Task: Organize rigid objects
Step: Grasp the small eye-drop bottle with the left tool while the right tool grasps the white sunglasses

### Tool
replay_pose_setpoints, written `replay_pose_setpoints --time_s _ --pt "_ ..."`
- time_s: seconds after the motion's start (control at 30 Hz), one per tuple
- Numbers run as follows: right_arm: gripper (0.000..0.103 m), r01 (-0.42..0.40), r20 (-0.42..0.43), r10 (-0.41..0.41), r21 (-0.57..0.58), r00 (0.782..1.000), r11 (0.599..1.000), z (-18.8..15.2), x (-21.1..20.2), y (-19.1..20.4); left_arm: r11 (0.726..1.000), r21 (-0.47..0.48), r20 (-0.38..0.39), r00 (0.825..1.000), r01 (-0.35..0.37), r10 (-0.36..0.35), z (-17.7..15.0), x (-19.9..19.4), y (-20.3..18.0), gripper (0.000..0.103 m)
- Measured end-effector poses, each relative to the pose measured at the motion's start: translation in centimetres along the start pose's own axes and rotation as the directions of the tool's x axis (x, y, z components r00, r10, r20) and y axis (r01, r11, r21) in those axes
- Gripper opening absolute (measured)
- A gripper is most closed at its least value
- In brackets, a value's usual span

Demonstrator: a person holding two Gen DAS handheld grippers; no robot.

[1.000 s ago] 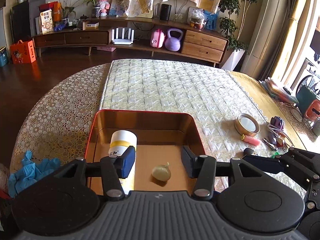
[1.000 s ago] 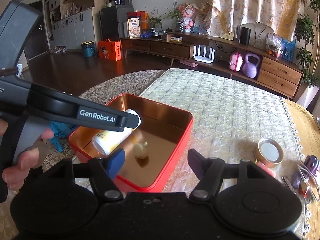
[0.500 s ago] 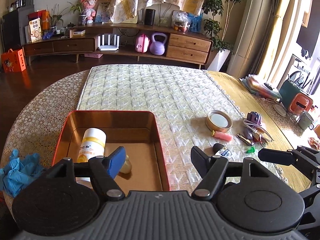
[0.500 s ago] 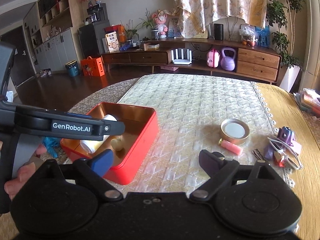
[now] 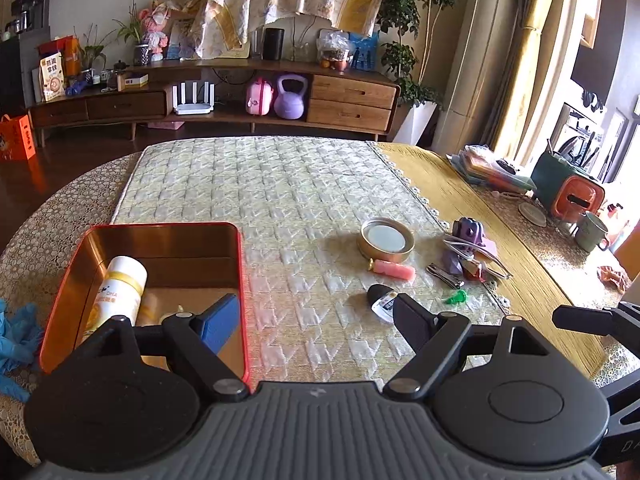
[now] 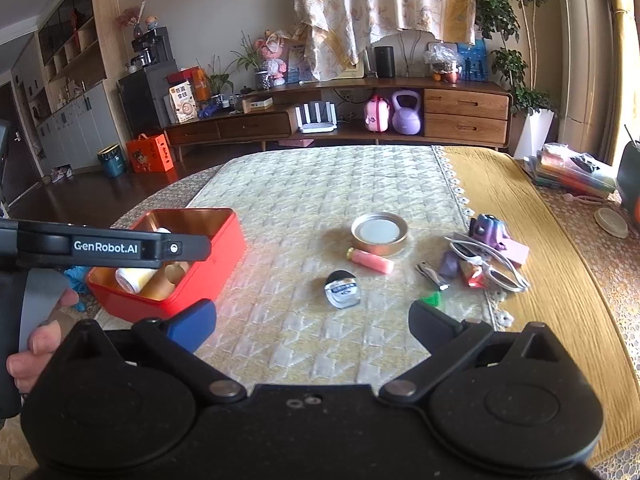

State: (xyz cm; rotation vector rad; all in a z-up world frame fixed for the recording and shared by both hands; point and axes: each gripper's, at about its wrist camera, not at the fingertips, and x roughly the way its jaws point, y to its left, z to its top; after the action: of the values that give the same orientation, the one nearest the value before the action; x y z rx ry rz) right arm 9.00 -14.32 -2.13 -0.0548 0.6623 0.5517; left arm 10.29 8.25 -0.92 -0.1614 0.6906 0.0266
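The red tin (image 5: pixel 160 227) with a gold inside sits at the left; a white bottle (image 5: pixel 120 292) lies in it, and a small pale bulb (image 5: pixel 176 312) peeks from behind my blue pad. My left gripper (image 5: pixel 316 320) hovers over the mat by the tin's right wall, jaws opening, nothing between them. My right gripper (image 6: pixel 312 328) is also opening and empty. Just beyond it lies a small black cup with a label (image 6: pixel 342 289). Farther on are a pink cylinder (image 6: pixel 372 261) and a round gold lid (image 6: pixel 379 234). The tin (image 6: pixel 208 264) lies left of it.
Right of the cup lie nail clippers (image 6: pixel 432 276), a green bit (image 6: pixel 432 300), white glasses (image 6: pixel 492 264) and purple toys (image 6: pixel 490 228). Blue gloves (image 5: pixel 16 332) lie left of the tin. A hand (image 6: pixel 40 340) holds the left gripper's handle. Books and a mug sit far right.
Both views have swung right, from over the tin to the loose objects on the mat. Both grippers' jaws have spread wider. The bulb and bottle stay in the tin.
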Motion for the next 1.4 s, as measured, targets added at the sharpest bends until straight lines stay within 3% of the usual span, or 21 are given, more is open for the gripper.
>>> replay_pose_setpoints --time_s 0.43,0.97,1.23,1.4 --pt "0.103 0.08 -0.021 -0.079 0.035 0.997 0.996 -1.0 -1.0 -6.6 0.997 0.039 -0.05 0.997 0.064 -0.062 -1.1 3.6 -4.8 0.084" --pt "0.102 0.142 -0.046 -0.139 0.056 0.989 0.988 0.8 2.7 -13.7 0.999 0.045 -0.086 0.996 0.028 -0.024 -2.0 9.7 -7.4 0.084" --pt "0.096 0.189 -0.065 -0.185 0.065 0.981 0.98 2.5 6.5 -17.3 0.998 0.056 -0.111 0.994 -0.002 0.009 -2.4 12.8 -7.8 0.084" --pt "0.085 0.208 -0.099 -0.2 0.082 0.975 0.975 3.0 9.6 -19.5 0.997 0.078 -0.124 0.992 -0.02 0.03 -2.5 14.6 -8.3 0.084"
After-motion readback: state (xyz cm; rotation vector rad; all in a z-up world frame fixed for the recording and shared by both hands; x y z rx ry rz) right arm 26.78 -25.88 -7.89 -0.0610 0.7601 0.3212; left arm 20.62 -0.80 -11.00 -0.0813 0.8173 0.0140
